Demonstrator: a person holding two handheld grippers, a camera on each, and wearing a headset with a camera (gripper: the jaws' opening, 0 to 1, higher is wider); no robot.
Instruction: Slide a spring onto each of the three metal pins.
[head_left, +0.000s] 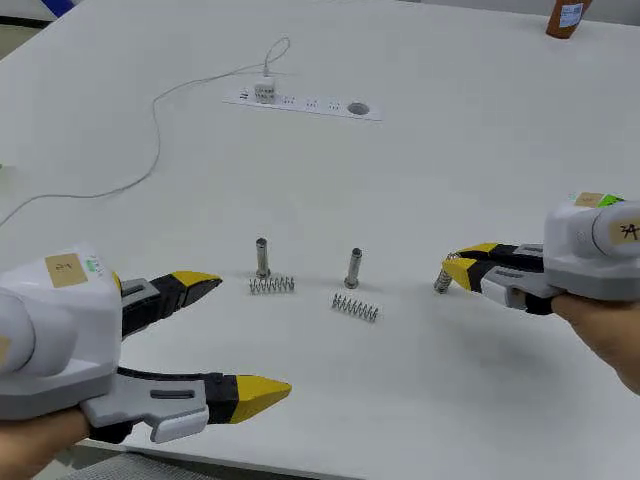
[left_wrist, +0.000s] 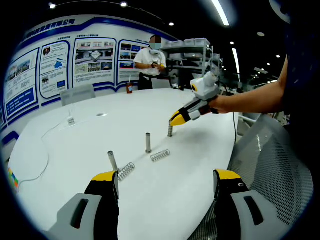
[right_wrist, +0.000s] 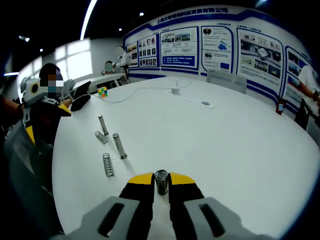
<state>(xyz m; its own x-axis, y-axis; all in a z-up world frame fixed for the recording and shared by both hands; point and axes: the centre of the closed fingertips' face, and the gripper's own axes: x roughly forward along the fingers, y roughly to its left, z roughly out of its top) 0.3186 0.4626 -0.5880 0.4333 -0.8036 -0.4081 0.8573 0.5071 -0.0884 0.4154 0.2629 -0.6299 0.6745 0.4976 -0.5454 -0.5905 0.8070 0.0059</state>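
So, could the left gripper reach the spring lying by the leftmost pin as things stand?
Probably yes: the left gripper is open, and the spring lies just ahead of its jaws with bare table between.

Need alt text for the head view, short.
The right gripper is shut on a spring-covered pin on a white table. One spring lies by the bare left pin, another spring by the bare middle pin; the left gripper is open.
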